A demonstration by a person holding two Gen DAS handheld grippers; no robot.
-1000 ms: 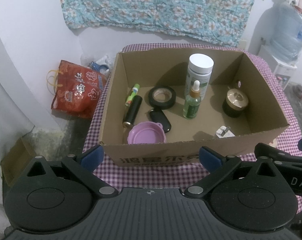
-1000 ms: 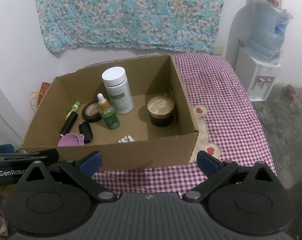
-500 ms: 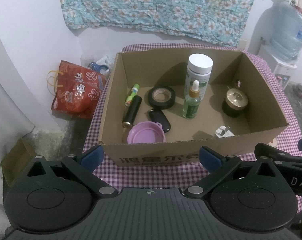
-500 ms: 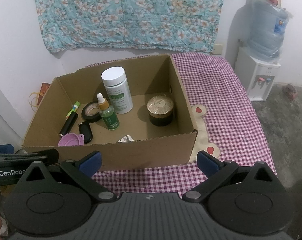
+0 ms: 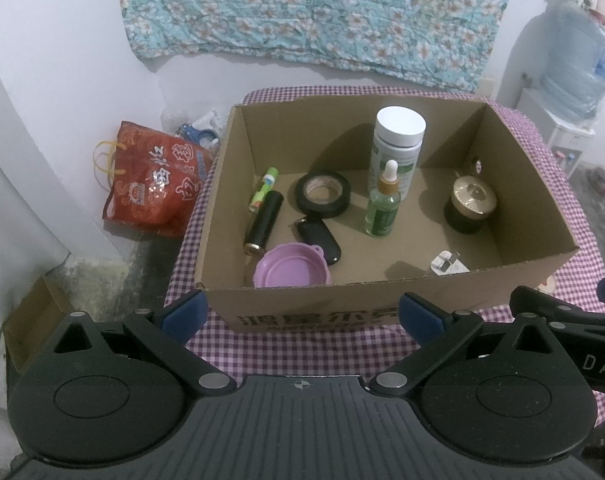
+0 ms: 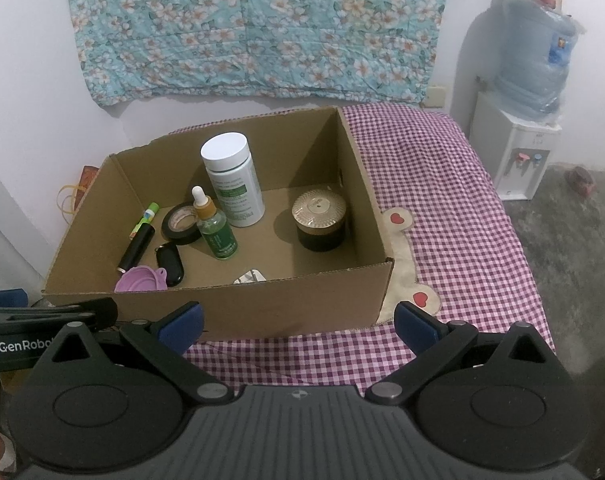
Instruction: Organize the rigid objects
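Both claws, left point(image 5: 300, 312) and right point(image 6: 298, 322), are spread and empty; the cardboard box point(image 5: 382, 308) of small items sits just ahead.

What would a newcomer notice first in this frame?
The open cardboard box on the purple checked tablecloth, holding small items. A tall white bottle stands at the back with a green dropper bottle just in front, a gold-lidded jar to the right, and a purple lid in the near left corner. Both grippers, left and right, hang open before the box, holding nothing.
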